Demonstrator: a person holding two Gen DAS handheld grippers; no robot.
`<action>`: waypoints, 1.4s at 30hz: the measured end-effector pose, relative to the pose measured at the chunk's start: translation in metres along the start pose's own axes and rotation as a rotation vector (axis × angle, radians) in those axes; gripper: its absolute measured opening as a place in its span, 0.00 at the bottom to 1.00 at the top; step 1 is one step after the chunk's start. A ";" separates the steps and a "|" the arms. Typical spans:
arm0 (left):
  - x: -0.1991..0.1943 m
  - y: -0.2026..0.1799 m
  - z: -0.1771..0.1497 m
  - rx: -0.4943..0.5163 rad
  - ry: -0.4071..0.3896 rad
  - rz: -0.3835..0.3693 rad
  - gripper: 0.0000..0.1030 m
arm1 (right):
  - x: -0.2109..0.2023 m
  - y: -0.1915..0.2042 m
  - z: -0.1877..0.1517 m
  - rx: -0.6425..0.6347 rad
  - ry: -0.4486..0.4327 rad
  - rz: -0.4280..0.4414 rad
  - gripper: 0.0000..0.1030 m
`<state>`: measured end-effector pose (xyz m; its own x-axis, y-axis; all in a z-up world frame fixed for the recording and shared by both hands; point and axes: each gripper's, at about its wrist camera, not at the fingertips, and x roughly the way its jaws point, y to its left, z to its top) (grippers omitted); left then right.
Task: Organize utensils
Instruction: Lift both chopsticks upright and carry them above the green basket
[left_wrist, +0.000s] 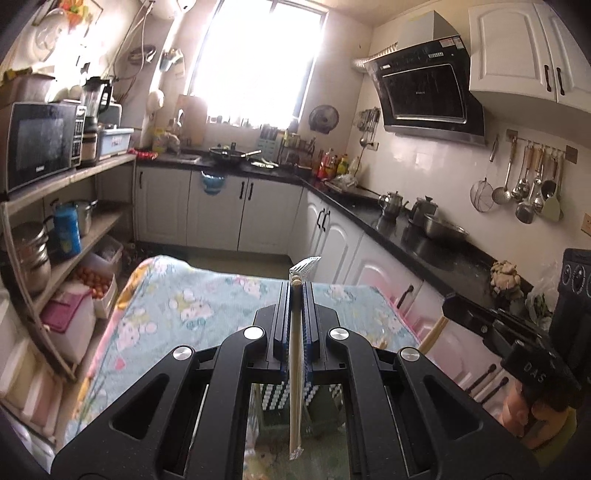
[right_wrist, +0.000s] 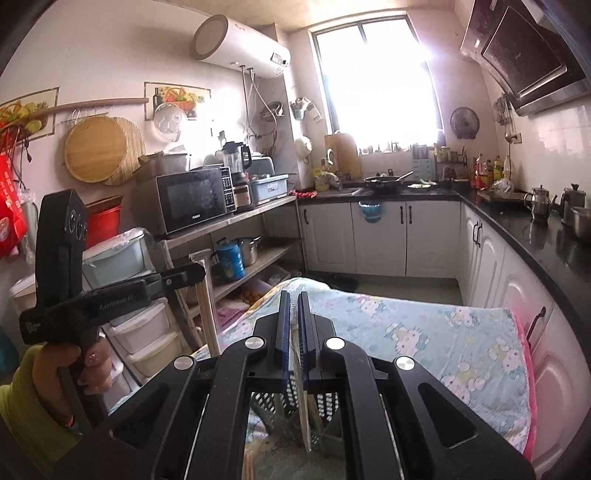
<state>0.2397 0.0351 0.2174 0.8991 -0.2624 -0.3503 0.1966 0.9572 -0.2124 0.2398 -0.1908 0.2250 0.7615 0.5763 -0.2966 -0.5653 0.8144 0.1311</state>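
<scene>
Two grippers are hovering above the patterned cloth-covered surface (left_wrist: 192, 306), near its edge. The left gripper (left_wrist: 296, 286) is clenching wrapped chopsticks (left_wrist: 295, 354); the right gripper (right_wrist: 294, 295) is clenching a thin wrapped utensil (right_wrist: 303, 398), above a mesh basket (right_wrist: 273, 406).

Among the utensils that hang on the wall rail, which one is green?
The pale green spatula, at the right end of the rail. The other utensils are shiny metal, including the wire strainer at the left end.

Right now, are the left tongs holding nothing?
No, the left tongs are shut on a wrapped pair of chopsticks that runs between the two fingers and sticks out past their tips.
</scene>
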 end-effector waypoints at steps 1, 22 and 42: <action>0.002 0.000 0.002 0.000 -0.005 0.003 0.01 | 0.000 -0.001 0.002 0.001 -0.004 -0.002 0.05; 0.047 0.010 -0.023 -0.031 -0.083 0.065 0.01 | 0.046 -0.020 0.006 0.043 -0.029 -0.031 0.05; 0.076 0.028 -0.067 -0.074 -0.016 0.056 0.01 | 0.080 -0.035 -0.032 0.059 0.026 -0.044 0.05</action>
<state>0.2877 0.0337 0.1233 0.9141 -0.2065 -0.3491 0.1172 0.9584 -0.2601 0.3105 -0.1747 0.1664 0.7762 0.5385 -0.3279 -0.5112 0.8420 0.1725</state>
